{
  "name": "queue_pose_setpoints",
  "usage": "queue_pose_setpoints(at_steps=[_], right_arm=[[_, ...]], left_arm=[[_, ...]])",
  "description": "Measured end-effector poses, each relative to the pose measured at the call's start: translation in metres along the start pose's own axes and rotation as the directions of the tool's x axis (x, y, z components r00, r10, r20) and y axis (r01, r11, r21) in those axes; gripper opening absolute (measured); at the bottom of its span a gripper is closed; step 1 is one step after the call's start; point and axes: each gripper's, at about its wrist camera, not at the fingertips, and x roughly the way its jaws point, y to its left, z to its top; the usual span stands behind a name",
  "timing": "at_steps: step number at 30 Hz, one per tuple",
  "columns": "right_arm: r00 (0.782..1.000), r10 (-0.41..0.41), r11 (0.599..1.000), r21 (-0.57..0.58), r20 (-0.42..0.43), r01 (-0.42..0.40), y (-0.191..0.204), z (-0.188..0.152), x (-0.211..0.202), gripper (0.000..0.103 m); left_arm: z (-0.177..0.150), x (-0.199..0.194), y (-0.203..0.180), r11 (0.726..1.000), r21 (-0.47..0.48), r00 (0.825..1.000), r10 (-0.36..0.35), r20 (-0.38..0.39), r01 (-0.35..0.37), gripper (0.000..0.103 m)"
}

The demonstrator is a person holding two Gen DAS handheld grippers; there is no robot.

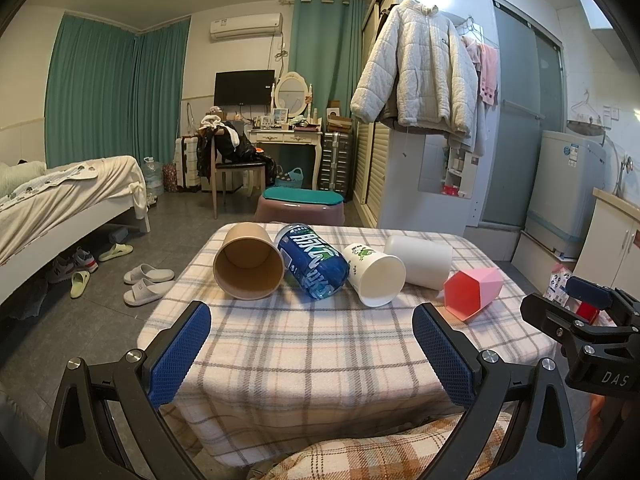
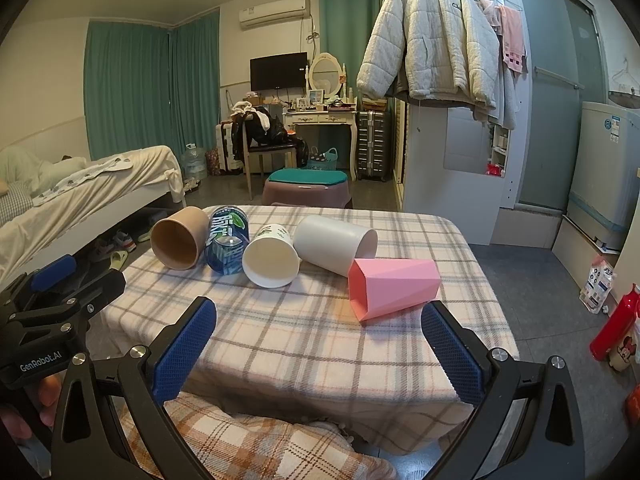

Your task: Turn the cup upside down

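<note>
Several cups lie on their sides in a row on the plaid-covered table (image 1: 304, 344), mouths toward me: a brown paper cup (image 1: 248, 261) (image 2: 178, 238), a blue printed cup (image 1: 314, 260) (image 2: 227, 240), a white paper cup (image 1: 374, 274) (image 2: 271, 256), a plain white cup (image 1: 418, 260) (image 2: 334, 243) and a pink faceted cup (image 1: 472, 288) (image 2: 394, 288). My left gripper (image 1: 312, 350) is open and empty over the table's near part. My right gripper (image 2: 320, 344) is open and empty, just short of the pink cup. Each gripper shows in the other's view, right (image 1: 580, 320) and left (image 2: 60, 292).
A pink stool with a green cushion (image 1: 302, 202) stands beyond the table. A bed (image 1: 60, 196) is at the left, with slippers (image 1: 146, 280) on the floor. A washing machine (image 1: 568, 192) and a red bottle (image 2: 614, 324) are at the right. A plaid blanket (image 2: 248, 440) lies in front.
</note>
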Motion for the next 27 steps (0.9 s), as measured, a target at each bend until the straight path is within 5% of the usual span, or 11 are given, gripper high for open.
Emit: queue_pose_setpoints(at_steps=[17, 27], right_arm=[[0.999, 0.028, 0.999, -0.022, -0.025, -0.028, 0.008, 0.004, 0.018, 0.103], [0.992, 0.071, 0.994, -0.076, -0.109, -0.08, 0.037, 0.023, 0.079, 0.103]], left_arm=[[0.004, 0.009, 0.02, 0.999, -0.024, 0.999, 0.026, -0.028, -0.027, 0.103], [0.004, 0.054, 0.053, 0.997, -0.053, 0.995, 0.059, -0.086, -0.064, 0.103]])
